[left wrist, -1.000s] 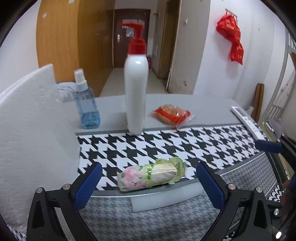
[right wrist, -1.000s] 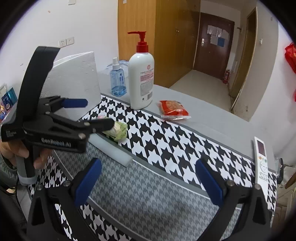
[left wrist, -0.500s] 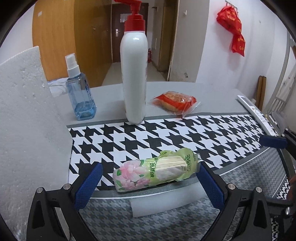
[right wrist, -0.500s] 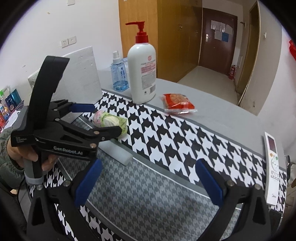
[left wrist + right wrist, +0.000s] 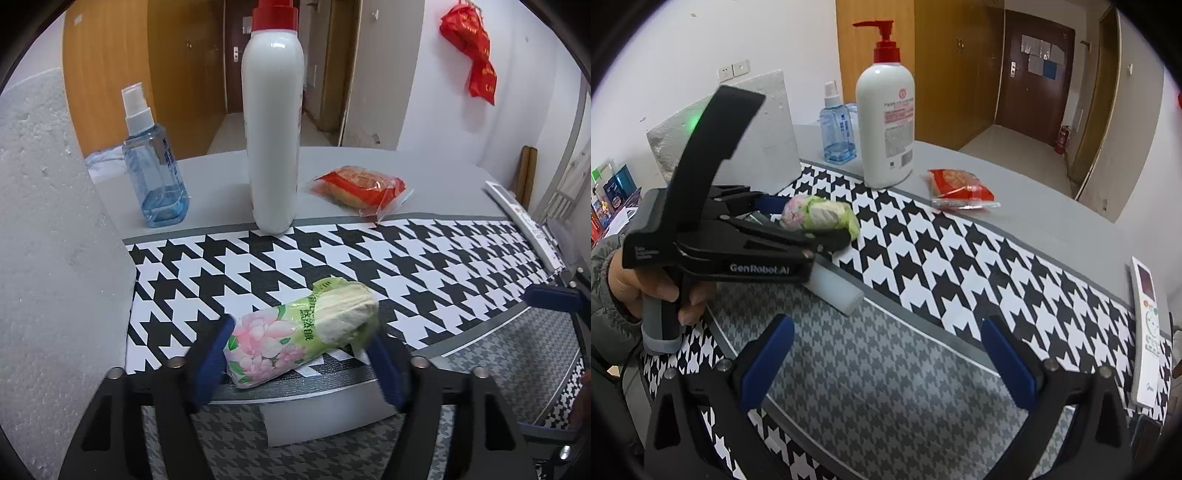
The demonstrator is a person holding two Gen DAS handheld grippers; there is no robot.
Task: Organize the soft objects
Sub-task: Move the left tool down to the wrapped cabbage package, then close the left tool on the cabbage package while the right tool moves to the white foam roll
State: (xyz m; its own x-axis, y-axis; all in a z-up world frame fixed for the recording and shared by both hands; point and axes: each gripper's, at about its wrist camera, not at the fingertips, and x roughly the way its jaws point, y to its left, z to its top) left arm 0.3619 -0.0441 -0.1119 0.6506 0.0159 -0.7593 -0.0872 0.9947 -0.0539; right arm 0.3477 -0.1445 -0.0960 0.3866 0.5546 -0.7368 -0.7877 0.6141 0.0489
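A green and pink flowered tissue pack (image 5: 295,332) lies slanted on the black-and-white houndstooth cloth (image 5: 406,258). My left gripper (image 5: 297,341) is closing on it, with a blue pad against each end. The right wrist view shows the same pack (image 5: 816,214) between the left gripper's (image 5: 809,221) black fingers, with a hand on the handle. My right gripper (image 5: 886,354) stands open over the grey houndstooth mat (image 5: 879,369) with nothing between its fingers. A red snack packet (image 5: 360,186) lies farther back on the grey table.
A tall white pump bottle (image 5: 273,129) and a blue spray bottle (image 5: 155,166) stand behind the cloth. A big white foam block (image 5: 48,258) fills the left side. A white foam strip (image 5: 321,417) lies by the mat, and a remote (image 5: 1147,332) lies at the right edge.
The left gripper came down and forward around the tissue pack, and its jaws narrowed from wide open until the pads met the pack's ends; the pack turned slightly. The right gripper stayed put.
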